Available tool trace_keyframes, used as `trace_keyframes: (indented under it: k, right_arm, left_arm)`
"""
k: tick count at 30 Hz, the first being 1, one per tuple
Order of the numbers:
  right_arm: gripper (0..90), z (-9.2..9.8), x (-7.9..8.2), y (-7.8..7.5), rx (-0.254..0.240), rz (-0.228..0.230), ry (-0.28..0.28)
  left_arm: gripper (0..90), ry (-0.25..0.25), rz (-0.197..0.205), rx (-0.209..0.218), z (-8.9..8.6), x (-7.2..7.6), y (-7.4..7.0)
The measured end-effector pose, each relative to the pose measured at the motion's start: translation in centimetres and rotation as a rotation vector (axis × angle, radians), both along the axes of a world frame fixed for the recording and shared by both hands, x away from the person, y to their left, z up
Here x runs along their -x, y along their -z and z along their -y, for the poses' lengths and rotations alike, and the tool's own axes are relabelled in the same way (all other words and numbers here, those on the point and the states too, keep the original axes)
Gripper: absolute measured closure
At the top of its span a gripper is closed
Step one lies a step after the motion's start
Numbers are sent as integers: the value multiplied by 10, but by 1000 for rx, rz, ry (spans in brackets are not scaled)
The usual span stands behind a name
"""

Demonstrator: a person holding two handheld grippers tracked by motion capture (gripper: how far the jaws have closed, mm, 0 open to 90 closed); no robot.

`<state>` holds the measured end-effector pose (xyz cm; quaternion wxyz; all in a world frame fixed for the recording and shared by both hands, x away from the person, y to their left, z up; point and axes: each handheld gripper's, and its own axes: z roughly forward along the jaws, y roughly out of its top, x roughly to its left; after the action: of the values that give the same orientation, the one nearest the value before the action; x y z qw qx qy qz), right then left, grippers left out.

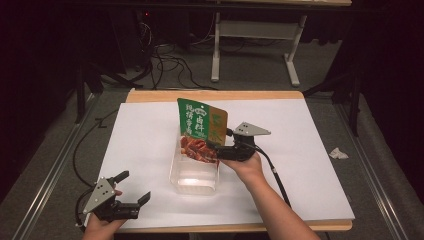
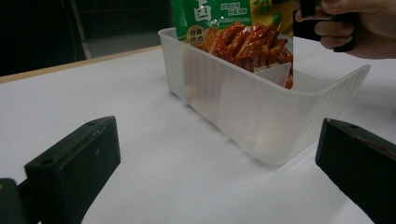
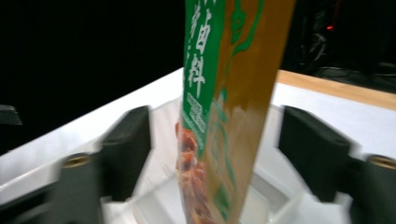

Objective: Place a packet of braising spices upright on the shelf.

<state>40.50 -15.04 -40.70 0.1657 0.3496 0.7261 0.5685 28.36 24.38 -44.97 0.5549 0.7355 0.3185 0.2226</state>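
The snack pouch (image 1: 202,127) stands upright in the far end of the clear tub (image 1: 194,186). Right hand-held gripper (image 1: 216,148) is wide open around it, gripping nothing. Looks light, floppy and slick, so pinch the flat top edge. Left hand-held gripper (image 1: 135,187), near the tub, is open and empty.

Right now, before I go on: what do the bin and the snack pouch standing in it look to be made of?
The bin looks like translucent, frosted plastic: the pouch shows dimly through its wall, and its near end is finely ribbed. The snack pouch seems to be printed glossy plastic film, green and golden-brown with a food photo; it stands thin and flat on its own, though foil lining can't be ruled out.
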Motion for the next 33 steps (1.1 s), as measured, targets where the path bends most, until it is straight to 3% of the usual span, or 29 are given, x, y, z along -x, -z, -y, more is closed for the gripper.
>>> trace_keyframes:
  k: [4,6,14,18,23,25,27,29,30,33]
  right_arm:
    - [155,8,9,-6,13,13,5]
    - [148,16,17,-10,45,30,20]
    - [142,75,50,-13,70,46,81]
    - [136,114,70,-5,72,19,132]
    - [137,160,101,11,108,-23,218]
    - [137,175,113,18,123,-20,255]
    - [137,191,131,34,93,-1,329]
    - [137,198,133,36,105,-26,326]
    - [137,202,134,34,107,-7,337]
    - [127,207,133,34,68,-12,352]
  left_arm:
    - [5,4,-2,-2,1,-1,0]
    - [5,7,-2,-3,2,-2,0]
    - [5,25,-15,-9,10,-8,2]
    - [5,38,-26,-11,17,-12,4]
    - [5,53,-31,-8,24,-16,4]
    - [5,57,-36,-15,27,-18,5]
    - [5,51,-47,-13,30,-20,6]
    - [5,38,-61,5,33,-24,7]
    - [4,34,-65,9,34,-25,8]
    - [4,36,-73,29,36,-27,7]
